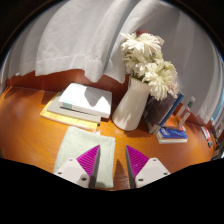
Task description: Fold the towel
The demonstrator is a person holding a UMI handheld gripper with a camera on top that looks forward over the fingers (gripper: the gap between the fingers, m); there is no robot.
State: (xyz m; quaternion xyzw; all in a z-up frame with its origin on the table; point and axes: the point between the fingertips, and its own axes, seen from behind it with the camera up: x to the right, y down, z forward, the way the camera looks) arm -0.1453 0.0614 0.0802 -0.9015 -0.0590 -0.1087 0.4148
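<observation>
A pale green towel (80,148) lies flat on the wooden table (25,115), just ahead of and partly under my left finger. My gripper (113,158) is open, with its two magenta pads (89,157) apart and nothing between them but bare table wood. The right finger sits over bare table to the right of the towel's edge. The towel's near part is hidden behind the left finger.
A white vase (131,103) with white flowers (150,65) stands just beyond the fingers. A stack of books (80,102) lies to the left of it. More books (170,115) stand and lie to the right. White curtains (90,35) hang behind.
</observation>
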